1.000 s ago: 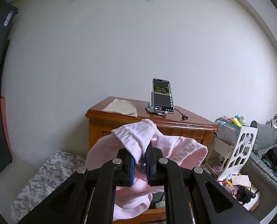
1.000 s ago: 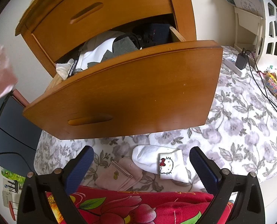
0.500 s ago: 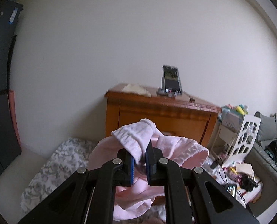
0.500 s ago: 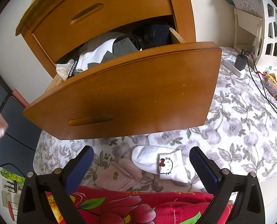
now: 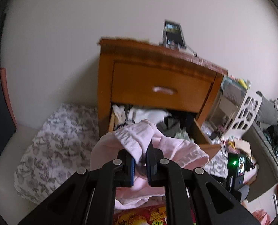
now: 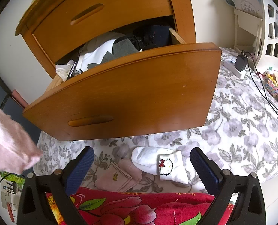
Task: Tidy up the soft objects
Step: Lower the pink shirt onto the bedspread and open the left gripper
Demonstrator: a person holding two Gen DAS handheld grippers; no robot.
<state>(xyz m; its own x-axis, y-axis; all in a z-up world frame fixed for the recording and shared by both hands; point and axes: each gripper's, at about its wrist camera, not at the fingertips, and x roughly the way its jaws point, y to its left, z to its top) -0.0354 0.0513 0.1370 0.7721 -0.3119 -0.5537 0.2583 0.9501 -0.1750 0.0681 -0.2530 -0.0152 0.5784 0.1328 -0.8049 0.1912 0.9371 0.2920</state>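
Note:
My left gripper (image 5: 139, 154) is shut on a pale pink garment (image 5: 168, 150) and holds it in the air in front of the open lower drawer (image 5: 204, 136) of a wooden nightstand. The same garment shows at the left edge of the right wrist view (image 6: 9, 142). The drawer (image 6: 131, 93) is pulled out and full of white, grey and dark clothes (image 6: 110, 50). My right gripper (image 6: 141, 168) is open and empty above a white cartoon-cat sock (image 6: 163, 164) and a pink sock (image 6: 120, 176) lying on the floral bed sheet.
A phone on a stand (image 5: 174, 34) sits on the nightstand top. A white cut-out shelf (image 6: 270, 24) stands to the right, with a charger and cable (image 6: 240, 63) on the floral sheet (image 6: 251, 127). A red flowered blanket (image 6: 129, 206) lies nearest me.
The left gripper has tilted down with the pink garment, so the open drawer now shows in its view. The garment has come back into the right view's left edge. The right gripper has not moved.

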